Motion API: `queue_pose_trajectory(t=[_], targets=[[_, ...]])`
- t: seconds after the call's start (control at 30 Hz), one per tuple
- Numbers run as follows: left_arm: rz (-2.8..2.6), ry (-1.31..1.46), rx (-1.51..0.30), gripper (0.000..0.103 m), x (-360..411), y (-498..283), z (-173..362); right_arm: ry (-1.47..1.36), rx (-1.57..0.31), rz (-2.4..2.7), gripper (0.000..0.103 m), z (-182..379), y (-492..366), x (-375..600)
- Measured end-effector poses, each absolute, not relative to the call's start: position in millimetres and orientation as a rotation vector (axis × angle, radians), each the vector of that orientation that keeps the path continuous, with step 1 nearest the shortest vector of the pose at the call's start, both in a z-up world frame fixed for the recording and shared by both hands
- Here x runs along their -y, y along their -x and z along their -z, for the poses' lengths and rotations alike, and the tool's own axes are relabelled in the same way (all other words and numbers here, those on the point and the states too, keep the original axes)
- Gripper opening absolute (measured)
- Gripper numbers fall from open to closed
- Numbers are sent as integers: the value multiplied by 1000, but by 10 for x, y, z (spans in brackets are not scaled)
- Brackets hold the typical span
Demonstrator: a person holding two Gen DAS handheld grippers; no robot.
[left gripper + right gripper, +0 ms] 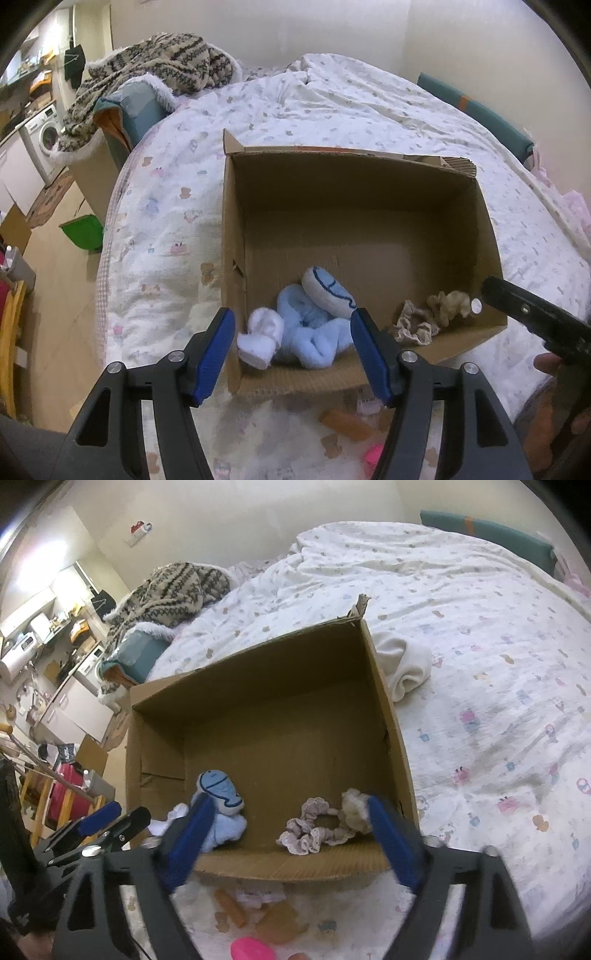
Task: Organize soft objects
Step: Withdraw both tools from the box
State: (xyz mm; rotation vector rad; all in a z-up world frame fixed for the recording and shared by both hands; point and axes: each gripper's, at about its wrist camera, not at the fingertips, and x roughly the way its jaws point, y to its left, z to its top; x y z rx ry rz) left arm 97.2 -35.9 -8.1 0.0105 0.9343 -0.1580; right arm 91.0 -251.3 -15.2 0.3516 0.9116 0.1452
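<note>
An open cardboard box (pixel 332 192) (pixel 258 686) stands on the bed. In its near left corner lie a light blue fluffy garment (pixel 310 332) (pixel 225 829), a white sock (pixel 258 339) and a blue whale plush (pixel 328 291) (pixel 219 788). Two scrunchies, one lilac-beige (pixel 413 326) (pixel 317 827) and one cream (pixel 448 306) (pixel 354 808), lie in the near right corner. My left gripper (pixel 292 314) hangs open over the blue garment, holding nothing. Open and empty, my right gripper (pixel 289 801) straddles the scrunchies. A rolled white cloth (pixel 402 664) lies outside the box's right wall.
The patterned duvet (pixel 369 110) covers the bed. A knitted blanket (pixel 155 70) is piled at the far left corner. Small orange (pixel 345 424) and pink (pixel 251 949) items lie on the bed in front of the box. A green bin (pixel 83 232) stands on the floor at the left.
</note>
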Motion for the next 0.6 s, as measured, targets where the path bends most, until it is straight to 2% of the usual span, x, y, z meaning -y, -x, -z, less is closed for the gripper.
queue_pose_trajectory(t=[0.37,0.6], targets=[[114,10,-931,66,233,-704,-2,-353,-865,-118,103,-2,-608,2541],[60,33,-957,66,163,-541,61,-322,-902,-69,103,74,-438,2535]])
